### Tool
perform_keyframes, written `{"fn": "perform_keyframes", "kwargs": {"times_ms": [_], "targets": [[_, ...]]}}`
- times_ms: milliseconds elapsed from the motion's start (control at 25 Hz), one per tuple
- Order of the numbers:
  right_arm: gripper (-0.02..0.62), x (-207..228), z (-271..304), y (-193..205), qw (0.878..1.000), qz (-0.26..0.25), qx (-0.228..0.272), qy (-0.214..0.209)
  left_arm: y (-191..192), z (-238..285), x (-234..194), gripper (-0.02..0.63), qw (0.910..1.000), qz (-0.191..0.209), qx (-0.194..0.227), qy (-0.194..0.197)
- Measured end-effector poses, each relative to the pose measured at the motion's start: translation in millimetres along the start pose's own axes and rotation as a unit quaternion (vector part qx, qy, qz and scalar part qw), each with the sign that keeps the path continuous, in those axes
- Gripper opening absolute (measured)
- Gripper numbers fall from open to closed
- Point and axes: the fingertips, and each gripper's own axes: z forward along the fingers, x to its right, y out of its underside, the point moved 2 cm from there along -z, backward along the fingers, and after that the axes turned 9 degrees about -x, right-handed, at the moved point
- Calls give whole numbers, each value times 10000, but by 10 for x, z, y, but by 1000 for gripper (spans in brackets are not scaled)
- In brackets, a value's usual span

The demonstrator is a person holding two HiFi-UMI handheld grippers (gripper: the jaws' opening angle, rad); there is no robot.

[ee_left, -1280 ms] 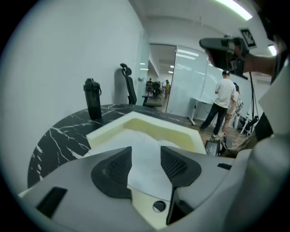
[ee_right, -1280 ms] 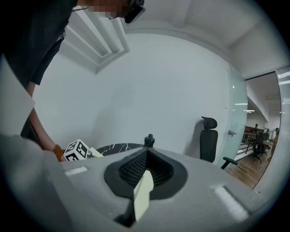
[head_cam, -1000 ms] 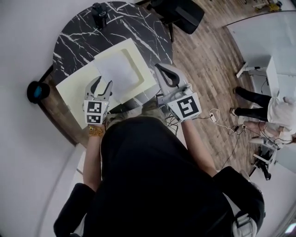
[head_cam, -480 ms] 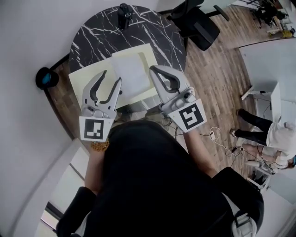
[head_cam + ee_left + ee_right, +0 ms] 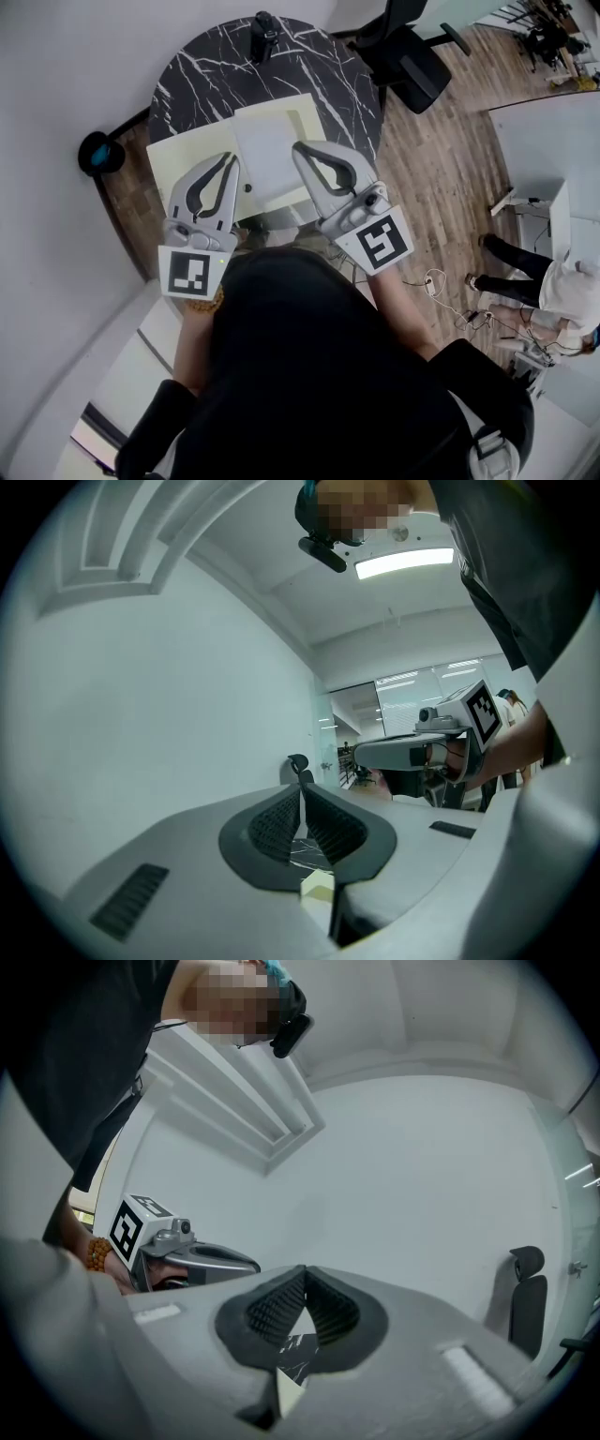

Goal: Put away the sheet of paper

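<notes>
Hovering over paper (image 5: 267, 155), chair (image 5: 412, 70) beyond; left claw (image 5: 232, 160) closing empty, right claw (image 5: 299, 149) pressed together

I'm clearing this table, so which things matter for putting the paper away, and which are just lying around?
Job: sheet of paper, yellow folder under it.
Lying about: small dark object on table, office chair, round thing on floor.

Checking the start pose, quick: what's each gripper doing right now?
Left gripper: fingers closing, tips almost together, nothing between them.
Right gripper: closed, holding nothing.
</notes>
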Motion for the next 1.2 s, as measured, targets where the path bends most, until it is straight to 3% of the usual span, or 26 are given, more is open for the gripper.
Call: {"fn": "perform_keyframes", "kwargs": {"times_ms": [520, 1200], "targets": [[-3, -15, -73, 46, 9999, -8, -14, 115, 66, -1, 116, 29, 9997, -51, -98, 227], [-3, 523, -198, 146, 9975, 4, -103, 700, 140, 117, 50, 29, 9991, -144, -162, 354]]}}
